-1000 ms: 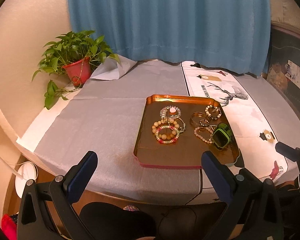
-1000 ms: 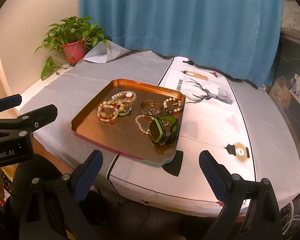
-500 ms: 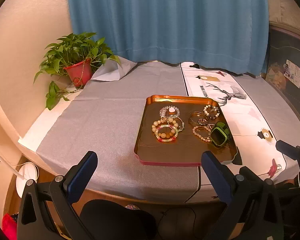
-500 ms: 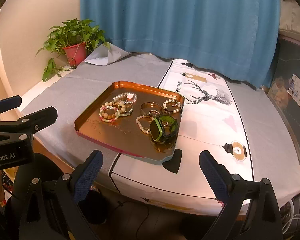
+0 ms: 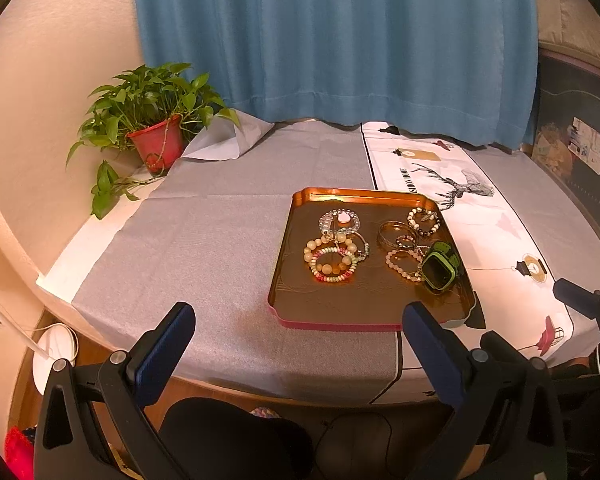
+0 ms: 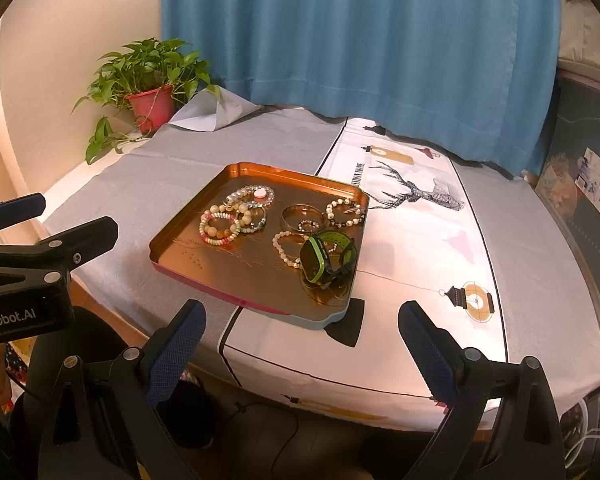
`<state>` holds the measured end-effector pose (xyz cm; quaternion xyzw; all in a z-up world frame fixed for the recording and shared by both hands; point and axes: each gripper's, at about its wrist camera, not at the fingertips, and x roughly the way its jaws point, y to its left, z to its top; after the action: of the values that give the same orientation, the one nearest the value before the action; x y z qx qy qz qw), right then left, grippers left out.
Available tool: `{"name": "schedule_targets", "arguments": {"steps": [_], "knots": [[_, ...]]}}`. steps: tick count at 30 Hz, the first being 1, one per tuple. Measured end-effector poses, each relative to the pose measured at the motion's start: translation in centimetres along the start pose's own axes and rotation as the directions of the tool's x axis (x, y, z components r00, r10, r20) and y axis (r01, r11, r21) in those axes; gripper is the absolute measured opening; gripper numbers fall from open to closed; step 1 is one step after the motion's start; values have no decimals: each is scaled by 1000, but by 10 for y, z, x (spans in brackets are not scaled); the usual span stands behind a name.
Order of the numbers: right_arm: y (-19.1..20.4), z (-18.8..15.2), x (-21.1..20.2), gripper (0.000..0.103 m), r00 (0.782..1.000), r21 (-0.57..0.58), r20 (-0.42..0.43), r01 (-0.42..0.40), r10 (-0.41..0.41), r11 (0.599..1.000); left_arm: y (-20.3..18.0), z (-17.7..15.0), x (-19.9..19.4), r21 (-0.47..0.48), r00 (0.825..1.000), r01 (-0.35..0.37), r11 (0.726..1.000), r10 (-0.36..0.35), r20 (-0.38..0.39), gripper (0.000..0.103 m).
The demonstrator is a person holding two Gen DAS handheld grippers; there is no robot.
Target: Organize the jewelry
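A copper tray sits on the table near its front edge. In it lie several beaded bracelets, gold bangles and a green and black watch. My left gripper is open and empty, held off the table's front edge, below the tray. My right gripper is open and empty, in front of the tray's near right corner. The left gripper also shows at the left of the right wrist view.
A potted plant stands at the table's far left corner. A blue curtain hangs behind. A white runner with a deer print crosses the grey tablecloth on the right.
Both grippers have drawn back slightly from the table, so the tray looks a little farther. Both stay open and empty.
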<state>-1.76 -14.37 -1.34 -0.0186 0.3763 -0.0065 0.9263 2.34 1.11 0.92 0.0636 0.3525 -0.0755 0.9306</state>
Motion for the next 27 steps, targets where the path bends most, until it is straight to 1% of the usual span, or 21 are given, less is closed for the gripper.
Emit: {"name": "schedule_targets", "arguments": {"steps": [27], "knots": [[1, 1, -2, 97, 1000, 0, 2, -1, 1, 1000, 3, -1, 5, 14, 1000, -4, 1000, 4, -5, 103]]}}
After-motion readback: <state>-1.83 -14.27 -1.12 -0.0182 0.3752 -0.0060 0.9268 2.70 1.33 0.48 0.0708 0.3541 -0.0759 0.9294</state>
